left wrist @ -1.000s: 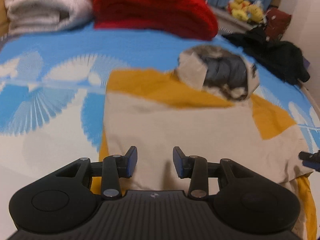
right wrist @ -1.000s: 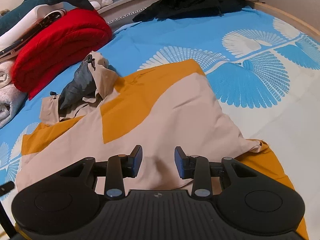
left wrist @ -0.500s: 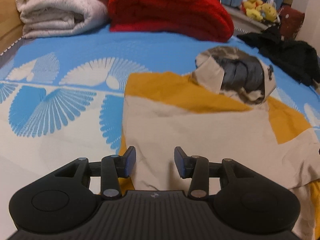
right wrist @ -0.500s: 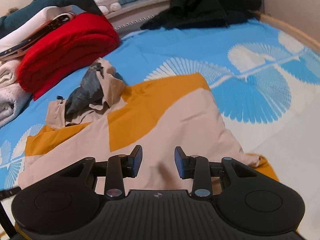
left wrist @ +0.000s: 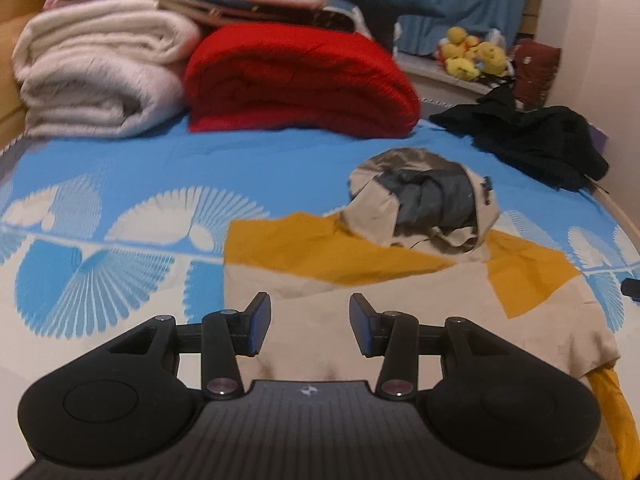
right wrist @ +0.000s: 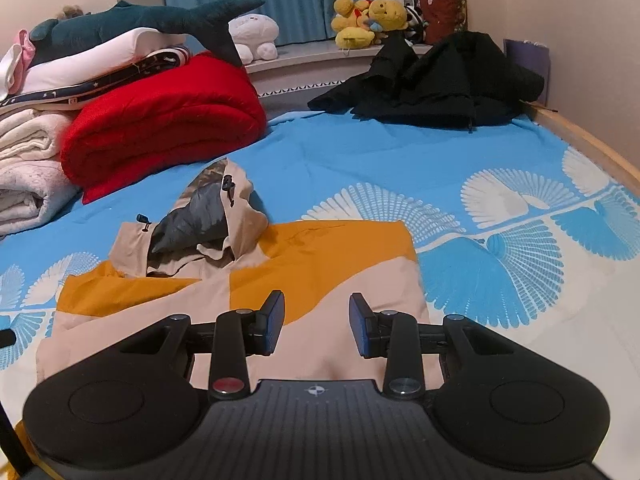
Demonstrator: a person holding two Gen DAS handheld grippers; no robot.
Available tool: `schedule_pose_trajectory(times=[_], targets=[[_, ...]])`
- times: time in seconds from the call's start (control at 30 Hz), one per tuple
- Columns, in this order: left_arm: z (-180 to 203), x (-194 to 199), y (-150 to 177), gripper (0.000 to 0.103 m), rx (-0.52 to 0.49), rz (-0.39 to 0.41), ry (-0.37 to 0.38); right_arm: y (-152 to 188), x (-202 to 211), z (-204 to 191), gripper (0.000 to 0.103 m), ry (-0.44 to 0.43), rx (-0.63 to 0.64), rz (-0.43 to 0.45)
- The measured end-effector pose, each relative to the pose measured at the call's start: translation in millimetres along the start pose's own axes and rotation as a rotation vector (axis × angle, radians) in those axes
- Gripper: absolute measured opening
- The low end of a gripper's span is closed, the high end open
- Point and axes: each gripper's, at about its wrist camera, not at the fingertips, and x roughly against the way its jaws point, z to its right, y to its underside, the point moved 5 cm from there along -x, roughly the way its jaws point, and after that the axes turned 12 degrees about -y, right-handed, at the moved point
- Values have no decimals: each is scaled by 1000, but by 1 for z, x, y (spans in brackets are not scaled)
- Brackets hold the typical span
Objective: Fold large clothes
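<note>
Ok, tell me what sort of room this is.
Most likely a bedroom: a bed with a blue fan-patterned sheet, folded red and white blankets, and yellow plush toys on the curtained window ledge.

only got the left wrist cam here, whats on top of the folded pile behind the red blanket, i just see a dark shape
Observer: A dark teal plush shark lies along the top of the folded bedding, tail toward the red blanket.
Operator: is the far side of the jacket folded in
Observer: Yes, the jacket ends in a straight folded edge on that side, with no sleeve sticking out.
Operator: right gripper holding anything
Observer: No, the right gripper is open with nothing between its pads.
</note>
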Motion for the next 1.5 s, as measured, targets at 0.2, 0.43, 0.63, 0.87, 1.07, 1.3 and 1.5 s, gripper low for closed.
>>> schedule_pose_trajectory(times=[0.2, 0.43, 0.63, 0.87, 1.07, 1.3, 1.5], targets=[[7, -34, -47, 26, 15, -32, 47, -7, 5, 17, 15, 4, -27, -8], [61, -149, -135, 14, -51, -119, 129, -7, 4, 36, 15, 20, -92, -31], [102, -261, -174, 19, -40, -247, 136, -4, -6, 46, 16, 21, -143, -58], [137, -352, -177, 59, -10, -365, 88, 2, -17, 54, 16, 44, -130, -97], [165, -379, -158, 38, -109, -409, 28, 3, -23, 57, 16, 33, -160, -107], [162, -274, -198, 3, -176, -125, 150, -5, -17, 60, 16, 37, -212, -82], [163, -55, -150, 3, -553, 289, 372, -18, 6, 53, 16, -13, -218, -11]])
